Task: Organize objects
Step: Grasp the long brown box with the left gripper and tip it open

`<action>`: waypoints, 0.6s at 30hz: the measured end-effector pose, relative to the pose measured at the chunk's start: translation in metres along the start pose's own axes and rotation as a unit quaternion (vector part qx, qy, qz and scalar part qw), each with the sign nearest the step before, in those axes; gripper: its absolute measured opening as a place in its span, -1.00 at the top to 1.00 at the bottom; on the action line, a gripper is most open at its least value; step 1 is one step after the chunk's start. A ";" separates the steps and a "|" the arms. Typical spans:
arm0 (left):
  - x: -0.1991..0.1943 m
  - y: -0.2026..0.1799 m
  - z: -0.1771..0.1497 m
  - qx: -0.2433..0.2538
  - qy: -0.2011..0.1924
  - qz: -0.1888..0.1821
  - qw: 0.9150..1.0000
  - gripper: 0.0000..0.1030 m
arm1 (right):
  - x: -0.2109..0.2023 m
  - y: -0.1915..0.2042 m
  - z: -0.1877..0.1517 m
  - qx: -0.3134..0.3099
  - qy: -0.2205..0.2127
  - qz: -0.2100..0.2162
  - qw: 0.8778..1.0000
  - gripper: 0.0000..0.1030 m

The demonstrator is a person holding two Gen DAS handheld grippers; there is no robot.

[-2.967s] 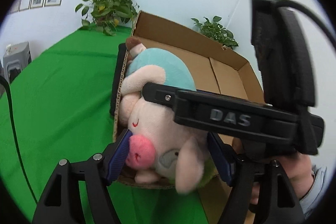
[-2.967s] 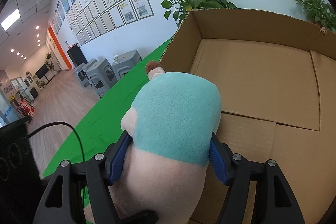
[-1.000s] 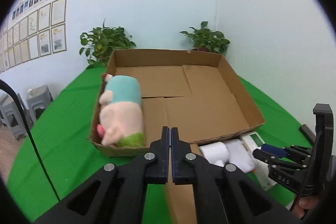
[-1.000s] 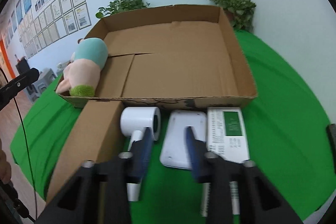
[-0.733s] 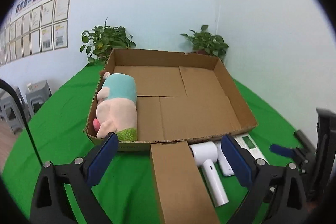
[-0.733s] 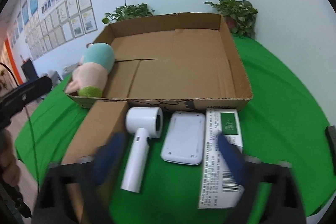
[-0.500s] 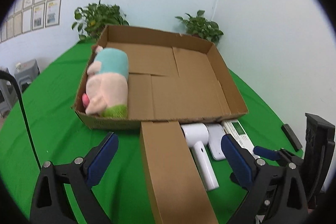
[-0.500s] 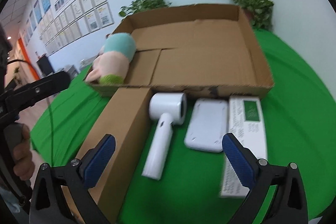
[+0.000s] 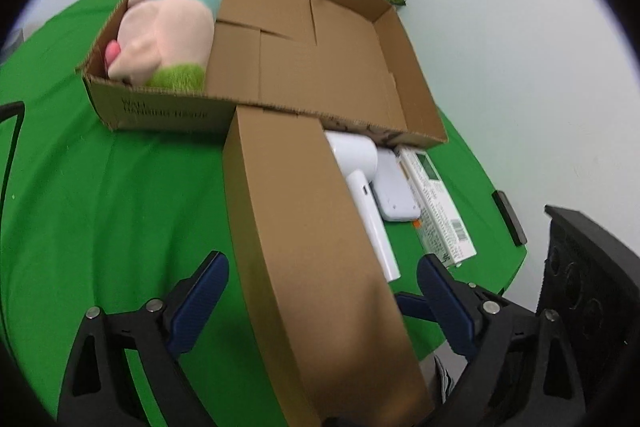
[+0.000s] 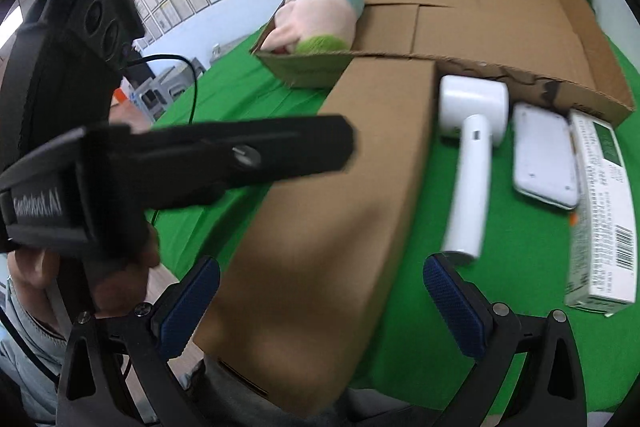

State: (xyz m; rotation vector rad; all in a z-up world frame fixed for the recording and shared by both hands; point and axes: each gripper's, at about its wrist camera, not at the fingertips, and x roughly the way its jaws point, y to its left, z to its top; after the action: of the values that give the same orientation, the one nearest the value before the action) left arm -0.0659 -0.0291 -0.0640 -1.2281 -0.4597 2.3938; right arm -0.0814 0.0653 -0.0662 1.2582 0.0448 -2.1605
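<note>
both grippers dropped toward the long brown box point(image 9: 308, 227); left gripper point(image 9: 324, 303) and right gripper point(image 10: 320, 303) gape wide, empty, straddling it at 6 o'clock.

Long carton point(image 9: 304, 227) fills the middle — bare tabletop point(image 9: 120, 211) left of it, dryer point(image 10: 468, 183) crowding its right.

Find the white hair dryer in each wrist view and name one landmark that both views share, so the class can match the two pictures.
Left wrist: hair dryer right of centre, half hidden behind the long brown box.
Right wrist: hair dryer right of centre, in full view beside the long brown box.
Shared landmark: the plush pig in the tray's left end.
</note>
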 end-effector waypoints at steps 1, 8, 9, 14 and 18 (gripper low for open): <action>0.003 0.002 -0.001 -0.004 0.009 -0.001 1.000 -0.77 | 0.003 0.005 0.001 -0.004 0.003 -0.004 1.000 -0.99; 0.012 0.012 -0.010 -0.022 0.036 -0.021 0.999 -0.47 | 0.023 0.021 0.001 -0.018 0.032 -0.046 0.998 -0.98; 0.012 0.013 -0.011 -0.023 0.037 -0.023 0.999 -0.47 | 0.024 0.022 0.001 -0.018 0.033 -0.049 0.998 -0.98; 0.011 0.013 -0.015 -0.021 0.041 -0.035 0.998 -0.34 | 0.021 0.021 0.000 -0.021 0.028 -0.051 0.998 -0.95; 0.002 0.006 -0.018 -0.009 0.033 -0.021 0.999 -0.34 | 0.017 0.022 -0.007 -0.020 0.018 -0.035 0.999 -0.92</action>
State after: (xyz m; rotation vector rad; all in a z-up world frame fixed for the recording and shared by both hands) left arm -0.0540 -0.0317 -0.0784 -1.2884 -0.4840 2.3111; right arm -0.0697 0.0412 -0.0772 1.2905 0.1484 -2.1845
